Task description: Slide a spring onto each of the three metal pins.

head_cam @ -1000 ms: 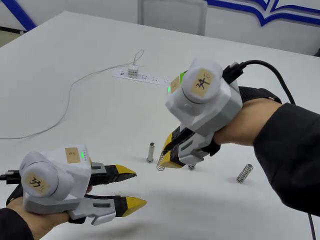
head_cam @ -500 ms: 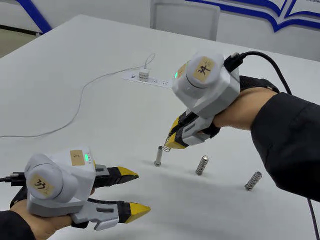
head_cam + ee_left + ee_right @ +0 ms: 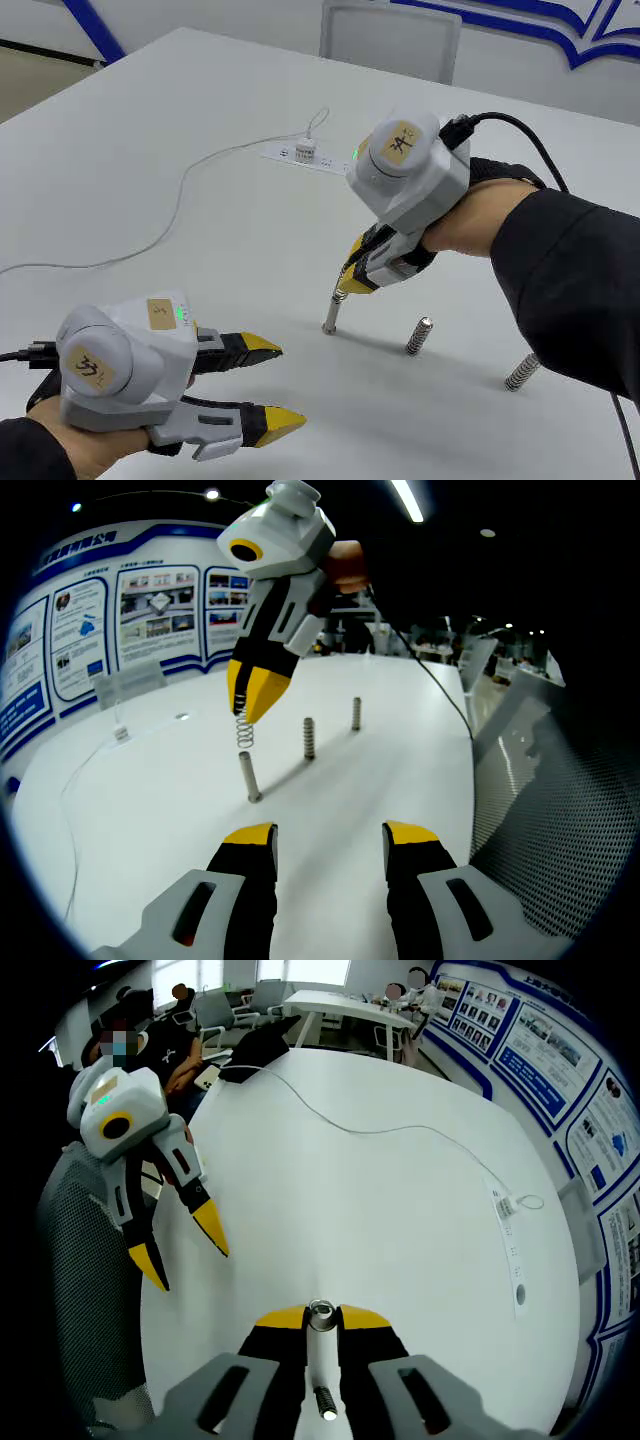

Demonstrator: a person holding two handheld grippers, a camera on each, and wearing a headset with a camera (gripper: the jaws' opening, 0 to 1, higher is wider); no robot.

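Two of three done: middle pin (image 3: 420, 335) and rightmost pin (image 3: 522, 370) appeared sprung. Right tool (image 3: 352, 285) gripped the last spring (image 3: 241, 725) just above the bare pin (image 3: 330, 313). Left tool (image 3: 285, 385) hung released near the front edge of the bench (image 3: 150, 200).

Spring (image 3: 242, 723) now aloft over pin (image 3: 249, 777)

**Occlusions**
Head view: the held spring (image 3: 340, 287) is mostly hidden behind the right gripper (image 3: 358, 283) jaws. The far spring (image 3: 521, 372) has its top behind the sleeve (image 3: 570, 290). Right gripper view: the pin (image 3: 325, 1403) is a sliver between jaws. Poster (image 3: 80, 640) text is unreadable.
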